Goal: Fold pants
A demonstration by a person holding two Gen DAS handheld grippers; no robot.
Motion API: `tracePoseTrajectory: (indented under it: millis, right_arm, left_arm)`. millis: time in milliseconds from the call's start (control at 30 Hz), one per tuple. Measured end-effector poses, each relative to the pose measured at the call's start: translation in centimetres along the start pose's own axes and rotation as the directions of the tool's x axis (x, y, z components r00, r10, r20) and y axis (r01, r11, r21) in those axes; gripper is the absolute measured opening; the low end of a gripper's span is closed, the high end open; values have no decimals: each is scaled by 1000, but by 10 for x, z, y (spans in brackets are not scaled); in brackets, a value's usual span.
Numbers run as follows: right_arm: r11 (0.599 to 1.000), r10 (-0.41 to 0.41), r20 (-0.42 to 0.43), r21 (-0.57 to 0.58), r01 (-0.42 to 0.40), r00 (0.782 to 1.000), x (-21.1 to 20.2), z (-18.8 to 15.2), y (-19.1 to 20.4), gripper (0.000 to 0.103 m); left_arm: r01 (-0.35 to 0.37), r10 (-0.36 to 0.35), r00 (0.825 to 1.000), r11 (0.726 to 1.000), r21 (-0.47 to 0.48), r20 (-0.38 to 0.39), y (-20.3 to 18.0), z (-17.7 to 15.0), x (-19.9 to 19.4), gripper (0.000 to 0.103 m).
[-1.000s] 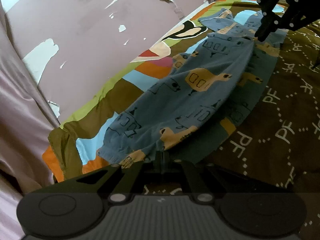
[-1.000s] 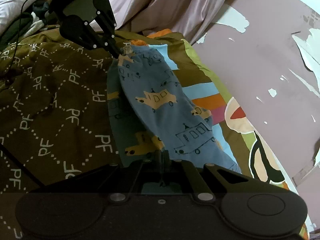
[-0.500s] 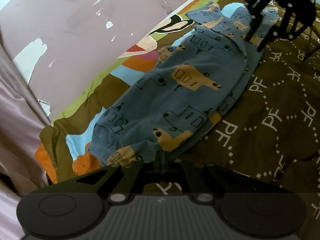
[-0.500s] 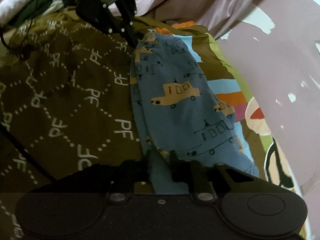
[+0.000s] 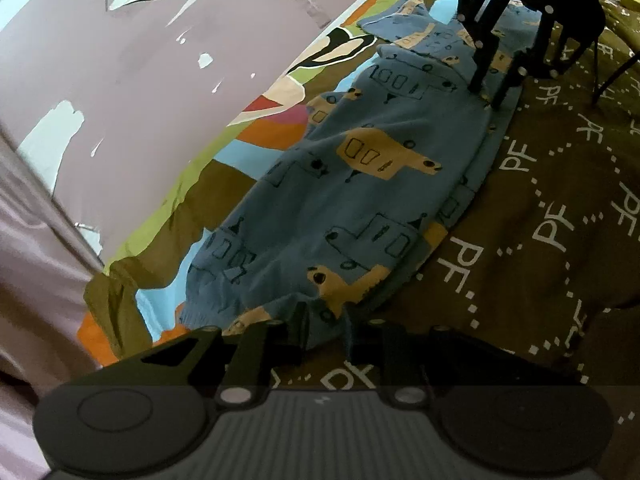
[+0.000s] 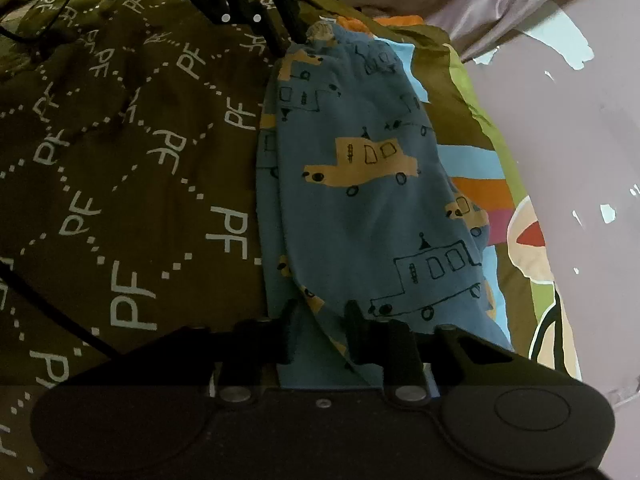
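- The left tongs (image 5: pixel 322 320) sit low over the bed, aimed along the length of the pants (image 5: pixel 360 184). Their two fingers are spread apart, and the cuffed leg end of the pants lies in the gap between them; the fabric looks loose there, not pinched.
- From the right wrist view, the left tongs (image 6: pixel 294 42) come down at a slant, with their tips at the gathered cuff at the far end of the pants (image 6: pixel 360 184).
- The right tongs (image 6: pixel 322 320) are held low at the opposite end of the pants, pointing along the garment toward the left tongs. Their fingers are parted too, with blue fabric lying between them and reaching back under the body of the tool.
- From the left wrist view, the right tongs (image 5: pixel 486 96) stand steeply over the pants, with both fingertips down on or just above the cloth near its edge; I cannot tell whether they touch it.
- The pants, blue with yellow cars and outlined buses, lie lengthwise on the bed, one leg folded over the other so the lower layer's edge peeks out along the side toward the brown "PF" blanket (image 5: pixel 552 216).
- On the other side of the pants is a colourful patterned sheet (image 5: pixel 172 216), and beyond it a mauve wall with peeling paint (image 5: pixel 140 80).
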State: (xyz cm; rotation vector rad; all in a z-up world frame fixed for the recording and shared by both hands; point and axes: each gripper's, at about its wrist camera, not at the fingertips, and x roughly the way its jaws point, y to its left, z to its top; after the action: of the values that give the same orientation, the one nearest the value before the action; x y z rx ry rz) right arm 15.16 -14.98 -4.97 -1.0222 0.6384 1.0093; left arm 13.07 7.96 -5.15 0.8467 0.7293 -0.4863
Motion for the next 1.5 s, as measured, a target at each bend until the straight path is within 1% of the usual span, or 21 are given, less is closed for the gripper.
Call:
tracePoseTrajectory:
  millis: [100, 133, 233, 433, 500, 567, 633, 667, 700, 733, 767, 833, 867, 933, 967, 1033, 1100, 1167, 1233, 1333, 1500]
  right_arm:
    - [1000, 1, 3, -11, -1, 1000, 0, 1, 1, 1]
    - [1000, 0, 7, -15, 0, 1000, -1, 1, 1, 1]
    - [1000, 14, 18, -8, -14, 1000, -6, 0, 0, 0]
    - [999, 48, 20, -1, -48, 999, -15, -4, 6, 0]
    - [999, 53, 1, -12, -53, 999, -11, -6, 10, 0]
    - [998, 66, -31, 15, -66, 997, -4, -8, 11, 1]
    - [996, 72, -36, 63, -70, 997, -5, -11, 7, 15]
    - [993, 75, -30, 96, -71, 997, -11, -13, 2, 18]
    - [988, 76, -26, 134, -71, 997, -17, -17, -4, 24]
    - [983, 61, -29, 178, -55, 998, -24, -21, -11, 36]
    - [973, 42, -35, 227, -34, 998, -31, -29, -18, 43]
    - [941, 8, -64, 337, 14, 998, -44, -47, -33, 66]
    - [920, -10, -83, 389, 41, 997, -50, -58, -41, 72]
    - [867, -47, -116, 489, 98, 992, -61, -81, -57, 88]
    - [831, -67, -129, 541, 127, 989, -66, -93, -64, 91]
    - [740, -105, -148, 649, 177, 983, -77, -116, -75, 102]
    - [656, -111, -153, 731, 188, 982, -83, -137, -88, 102]
    - [596, -125, -163, 777, 205, 979, -88, -154, -97, 102]
    - [551, -147, -153, 808, 209, 977, -94, -169, -106, 102]
    - [500, -146, -126, 846, 183, 981, -95, -183, -115, 102]
    - [397, -134, -89, 908, 136, 987, -89, -198, -135, 102]
  left_arm:
    - [-12, 12, 1000, 999, 50, -3, -6, 4, 6, 23]
    - [-6, 6, 1000, 998, 60, -5, -6, 5, 6, 23]
    - [12, -13, 1000, 999, 49, 8, -4, 7, 3, 23]
    - [66, -65, 998, 997, -34, 13, 2, 6, -4, 23]
    - [76, -76, 997, 997, -26, 14, 0, 6, -4, 27]
    - [92, -92, 996, 996, -19, 21, 0, 8, -5, 32]
    - [117, -116, 993, 992, -39, 34, 2, 13, -6, 40]
    - [127, -124, 991, 990, -62, 41, 4, 16, -7, 42]
    - [139, -135, 990, 985, -98, 49, 6, 20, -6, 45]
    - [157, -150, 987, 978, -137, 58, 8, 26, -6, 47]
    - [182, -172, 983, 968, -171, 69, 10, 33, -5, 49]
    - [246, -229, 968, 946, -211, 103, 14, 49, -1, 67]
    - [276, -255, 960, 935, -222, 117, 13, 57, 1, 73]
    - [339, -310, 939, 907, -249, 149, 12, 80, 8, 88]
    - [368, -336, 928, 892, -263, 160, 12, 92, 13, 91]
    - [434, -407, 901, 853, -290, 151, 9, 120, 26, 100]
    - [471, -455, 881, 822, -321, 128, 4, 144, 40, 103]
    - [496, -485, 865, 788, -365, 129, -3, 168, 52, 103]
    - [518, -495, 853, 756, -400, 168, -11, 184, 62, 103]
    - [531, -488, 845, 725, -438, 217, -24, 201, 82, 103]
    - [578, -466, 816, 638, -508, 343, -30, 207, 108, 103]
